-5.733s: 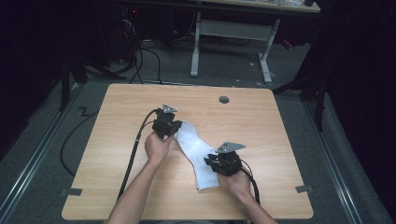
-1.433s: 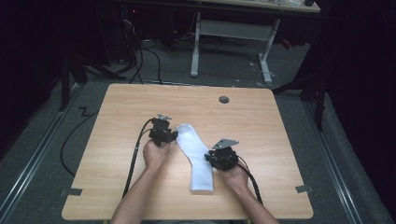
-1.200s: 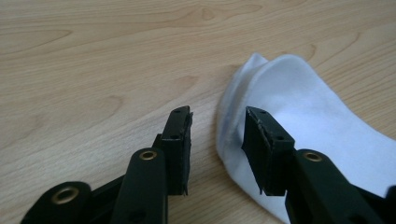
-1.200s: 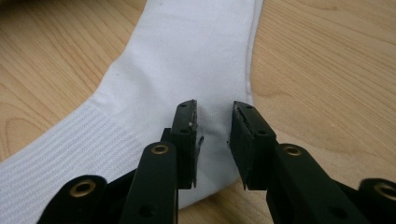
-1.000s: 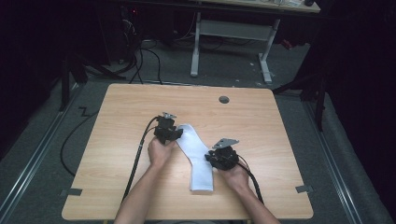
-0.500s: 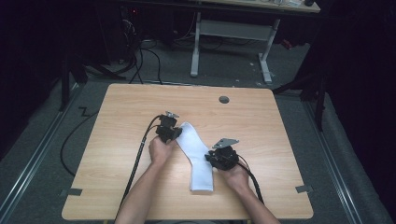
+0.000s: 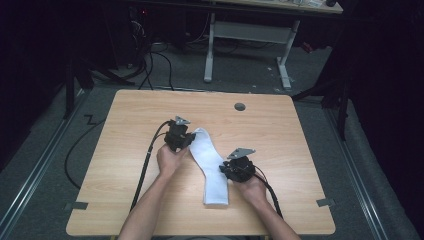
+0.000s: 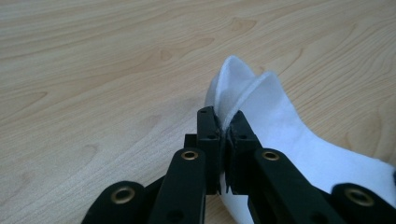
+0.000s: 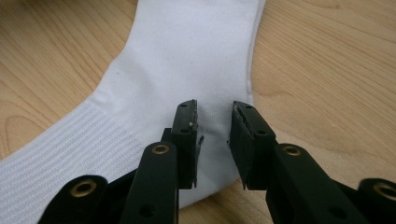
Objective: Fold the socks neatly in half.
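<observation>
My left hand-held gripper (image 7: 181,138) has just been closing, and its jaws now pinch together on a fold of the white sock (image 8: 280,126). My right hand-held gripper (image 7: 239,166) points down with its jaws partly apart. Both my forearms reach forward from the near edge, hands wrapped around the gripper bodies.

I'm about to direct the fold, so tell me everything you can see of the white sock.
The white sock lies flat on the wooden table, bent at the heel, with a ribbed band toward its near end. It looks like soft knit fabric. The left gripper is shut on its far end, lifting a fold of it. The right gripper rests on its middle, jaws apart.
</observation>
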Demonstrator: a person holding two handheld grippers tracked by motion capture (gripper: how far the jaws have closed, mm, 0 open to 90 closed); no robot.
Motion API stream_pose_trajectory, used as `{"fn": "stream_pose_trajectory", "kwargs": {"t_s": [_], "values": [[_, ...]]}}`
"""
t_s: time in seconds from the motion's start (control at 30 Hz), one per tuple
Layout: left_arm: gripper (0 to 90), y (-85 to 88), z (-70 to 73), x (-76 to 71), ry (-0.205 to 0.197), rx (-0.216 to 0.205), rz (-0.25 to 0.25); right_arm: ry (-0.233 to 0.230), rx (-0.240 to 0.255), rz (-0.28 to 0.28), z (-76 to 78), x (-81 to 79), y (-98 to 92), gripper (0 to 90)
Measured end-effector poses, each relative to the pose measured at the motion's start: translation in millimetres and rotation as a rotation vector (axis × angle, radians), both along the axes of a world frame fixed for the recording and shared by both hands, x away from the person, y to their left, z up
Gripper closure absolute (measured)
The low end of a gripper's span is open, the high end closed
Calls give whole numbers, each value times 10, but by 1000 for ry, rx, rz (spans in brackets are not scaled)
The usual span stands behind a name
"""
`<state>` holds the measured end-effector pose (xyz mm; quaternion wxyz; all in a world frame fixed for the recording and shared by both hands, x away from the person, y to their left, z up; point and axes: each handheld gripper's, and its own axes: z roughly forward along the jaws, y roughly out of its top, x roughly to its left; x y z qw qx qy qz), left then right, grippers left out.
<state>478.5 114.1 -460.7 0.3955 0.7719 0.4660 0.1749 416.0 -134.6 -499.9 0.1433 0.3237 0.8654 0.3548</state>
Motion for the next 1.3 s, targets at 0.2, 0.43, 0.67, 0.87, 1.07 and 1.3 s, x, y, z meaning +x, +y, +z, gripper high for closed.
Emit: {"fn": "stream_pose_trajectory", "kwargs": {"t_s": [0.2,0.43,0.67,0.87,1.07,1.3], "values": [[865,12,98,-96,-31,-17,-31,4,-1,-5,1,0,3,713],[865,-7,152,-196,-53,-26,-63,2,-5,-9,2,-4,11,713],[863,-58,134,-325,-50,-20,-111,-4,-9,-11,1,-11,17,713],[861,-124,150,-433,-55,-18,-148,-8,-13,-15,0,-17,26,713],[856,-224,55,-548,-50,15,-174,-13,-15,-16,0,-19,31,712],[844,-326,-55,-656,-43,48,-192,-15,-14,-17,-2,-18,34,712]]}}
